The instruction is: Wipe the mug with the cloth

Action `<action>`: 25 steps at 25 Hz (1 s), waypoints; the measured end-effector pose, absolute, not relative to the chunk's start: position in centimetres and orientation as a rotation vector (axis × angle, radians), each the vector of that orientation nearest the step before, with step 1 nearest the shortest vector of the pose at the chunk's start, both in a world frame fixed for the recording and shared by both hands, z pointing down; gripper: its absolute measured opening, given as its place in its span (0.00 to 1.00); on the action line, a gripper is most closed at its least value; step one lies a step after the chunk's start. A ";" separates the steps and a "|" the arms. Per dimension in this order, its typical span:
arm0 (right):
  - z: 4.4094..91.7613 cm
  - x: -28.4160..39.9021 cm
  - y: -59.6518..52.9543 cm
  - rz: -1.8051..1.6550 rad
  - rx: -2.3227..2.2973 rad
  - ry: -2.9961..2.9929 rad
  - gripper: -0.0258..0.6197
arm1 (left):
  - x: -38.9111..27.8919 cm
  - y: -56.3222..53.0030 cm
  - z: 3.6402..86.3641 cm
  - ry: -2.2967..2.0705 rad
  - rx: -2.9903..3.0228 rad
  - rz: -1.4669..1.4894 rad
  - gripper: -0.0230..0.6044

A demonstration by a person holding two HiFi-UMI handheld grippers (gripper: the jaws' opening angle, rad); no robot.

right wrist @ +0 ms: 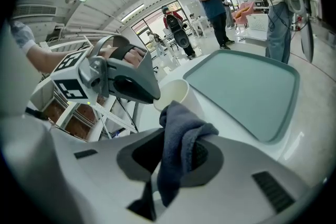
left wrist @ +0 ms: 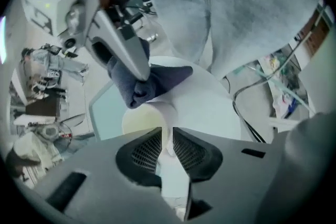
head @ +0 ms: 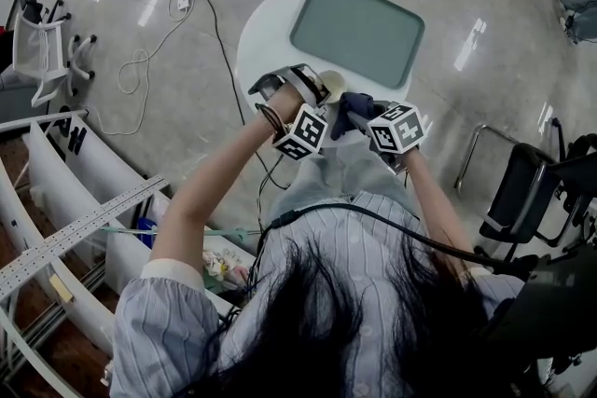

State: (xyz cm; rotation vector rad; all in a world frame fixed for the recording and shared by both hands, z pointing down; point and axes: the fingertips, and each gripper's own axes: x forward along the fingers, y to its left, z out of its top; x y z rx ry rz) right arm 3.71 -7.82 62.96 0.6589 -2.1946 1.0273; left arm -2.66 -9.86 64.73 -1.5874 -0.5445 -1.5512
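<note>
A cream mug (head: pixel 332 82) is held over the near edge of the round white table (head: pixel 266 33). My left gripper (head: pixel 315 94) is shut on the mug's handle; in the left gripper view the jaws (left wrist: pixel 167 132) pinch that handle, with the mug body (left wrist: pixel 144 119) just beyond. My right gripper (head: pixel 358 115) is shut on a dark blue cloth (head: pixel 353 109), which rests against the mug's rim (left wrist: pixel 155 84). In the right gripper view the cloth (right wrist: pixel 181 144) hangs bunched between the jaws (right wrist: pixel 178 140), and the mug (right wrist: pixel 176 94) sits right behind it.
A grey-green tray (head: pixel 359 31) lies on the table's far half, also seen in the right gripper view (right wrist: pixel 247 86). Cables (head: pixel 149 51) trail over the floor at left. A black chair (head: pixel 522 191) stands at right and white racks (head: pixel 65 191) at left. People stand in the background (right wrist: pixel 210 2).
</note>
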 end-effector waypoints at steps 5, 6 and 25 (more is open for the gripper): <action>63.0 3.8 -7.8 1.039 0.676 -2.197 0.16 | -1.6 -9.9 62.5 -0.189 -2.188 -1.670 0.14; 63.0 3.8 -7.7 1.045 0.680 -2.197 0.16 | -1.3 -9.6 62.1 -0.112 -2.321 -1.677 0.14; 63.1 3.5 -7.8 1.100 0.735 -2.191 0.16 | 0.4 -9.4 64.2 0.666 -2.613 -1.846 0.16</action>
